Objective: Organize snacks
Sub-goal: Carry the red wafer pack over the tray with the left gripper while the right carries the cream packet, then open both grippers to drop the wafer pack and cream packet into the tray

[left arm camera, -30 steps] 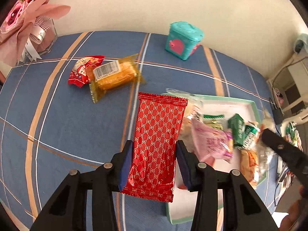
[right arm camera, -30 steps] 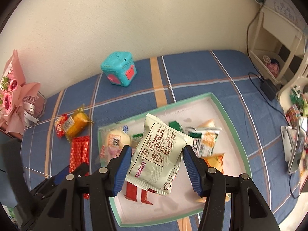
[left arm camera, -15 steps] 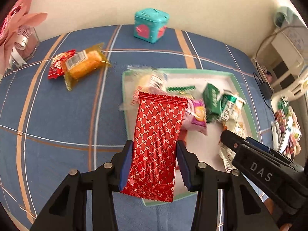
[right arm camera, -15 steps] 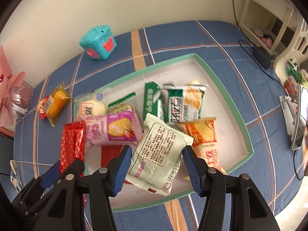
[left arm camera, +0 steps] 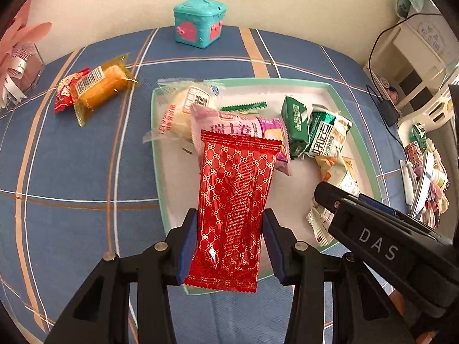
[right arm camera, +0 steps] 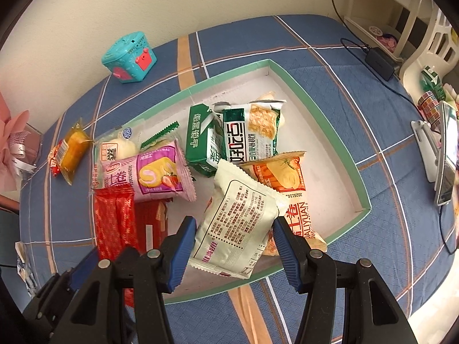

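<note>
My left gripper (left arm camera: 229,243) is shut on a red patterned snack packet (left arm camera: 233,209), held over the near left part of the green-rimmed white tray (left arm camera: 156,154). My right gripper (right arm camera: 233,248) is shut on a cream packet with printed text (right arm camera: 238,223), held over the tray's (right arm camera: 292,83) near side. Inside the tray lie a pink roll-cake packet (right arm camera: 149,172), green cartons (right arm camera: 200,140), a green-and-white cracker packet (right arm camera: 249,132) and an orange packet (right arm camera: 287,177). The red packet (right arm camera: 114,223) and the left gripper show at the lower left of the right wrist view.
An orange cake packet (left arm camera: 100,89) and a small red packet (left arm camera: 64,91) lie on the blue checked cloth left of the tray. A teal toy box (left arm camera: 199,23) stands by the wall. A pink bouquet (left arm camera: 17,57) is far left; a shelf, cables and a phone (right arm camera: 446,154) crowd the right.
Both grippers moved in over the tray with their packets, the left one coming from the cloth at the tray's left. The right gripper sank closer to the tray.
</note>
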